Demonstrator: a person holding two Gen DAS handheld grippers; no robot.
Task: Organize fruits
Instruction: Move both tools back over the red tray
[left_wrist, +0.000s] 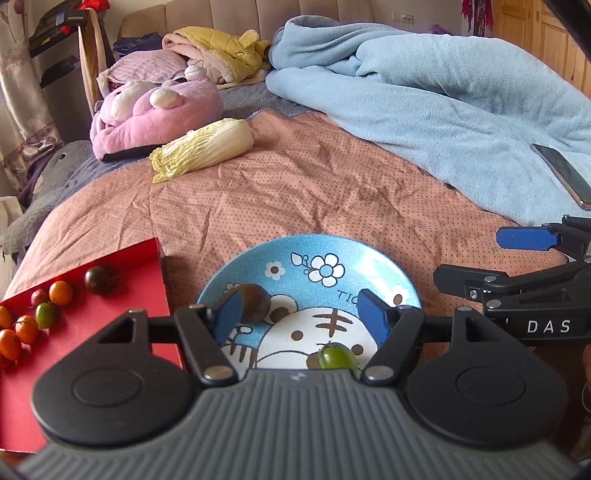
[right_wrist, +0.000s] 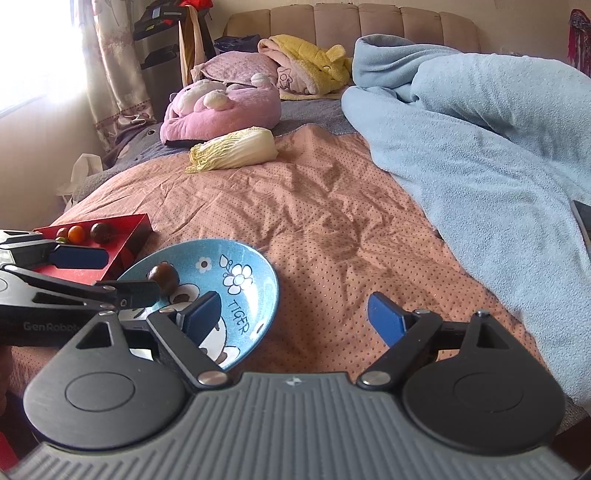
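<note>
- The left gripper is hovering over the blue plate, its blue fingers standing wide apart with nothing pressed between them.
- A dark brown fruit is lying on the plate just beside the left-hand finger; whether the pad is touching it I cannot tell.
- A green fruit is sitting at the plate's near edge, partly hidden behind the gripper body.
- The right gripper is hanging over bare bedspread to the right of the plate, its fingers spread wide and holding nothing; its left-hand finger is overlapping the plate's near rim in the right wrist view.
- The red tray is lying to the left of the plate, its corner near the plate's rim, though whether they are touching I cannot tell.
- On the tray, small orange fruits are clustering towards its left side, with one dark fruit lying apart from them, nearer the far edge.
- Open bedspread is stretching beyond the plate up to a cabbage.
- A light blue blanket is bounding the right side, with a phone resting on it.
</note>
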